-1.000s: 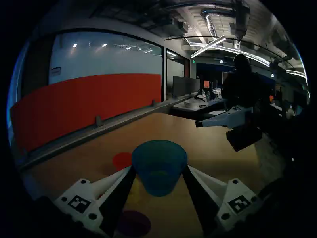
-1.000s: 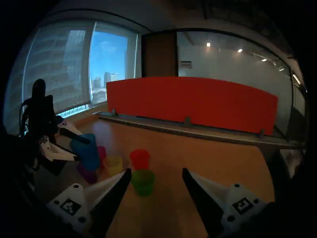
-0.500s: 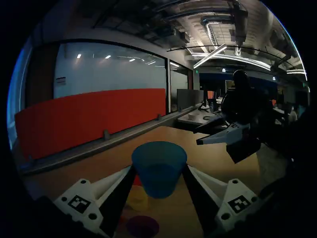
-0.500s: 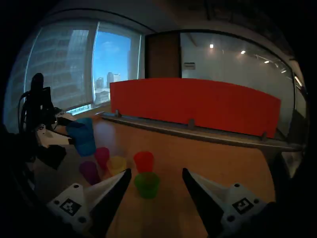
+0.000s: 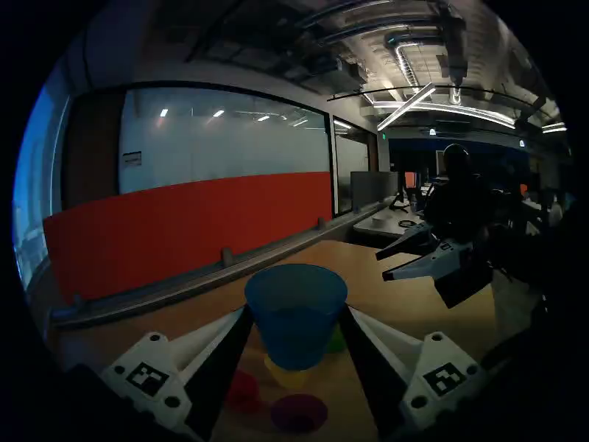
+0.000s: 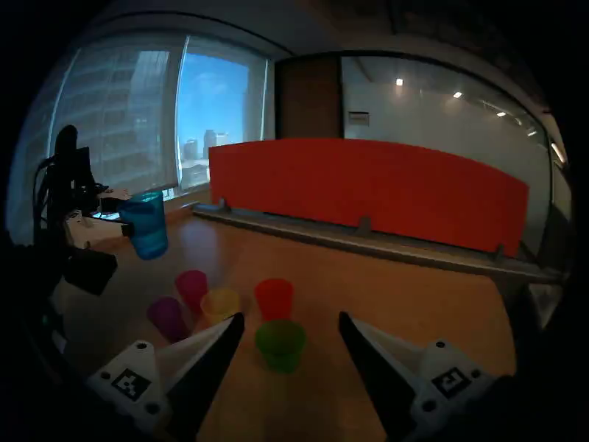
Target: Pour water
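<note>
A blue cup [image 5: 295,324] stands upright between the fingers of my left gripper [image 5: 294,309], which is shut on it. In the right gripper view this blue cup [image 6: 147,225] hangs well above the wooden table [image 6: 412,309], with the left gripper [image 6: 110,221] at the far left. Under it stand a yellow cup [image 5: 288,377], a purple cup [image 5: 298,414] and a pink cup [image 5: 241,387]. My right gripper [image 6: 291,318] is open, with a green cup [image 6: 280,345] low between its fingers and a red cup [image 6: 274,297] behind. That right gripper [image 5: 383,267] also shows farther off.
Beside the yellow cup [image 6: 219,303] stand a magenta cup [image 6: 191,286] and a purple cup [image 6: 168,317]. A red partition [image 6: 368,184] on a grey rail borders the table's far edge. Windows lie at the left, and a desk area [image 5: 397,214] lies beyond the table.
My left gripper has raised the blue cup higher and carried it over the group of cups. The right gripper has drifted slightly, staying open near the green cup.
</note>
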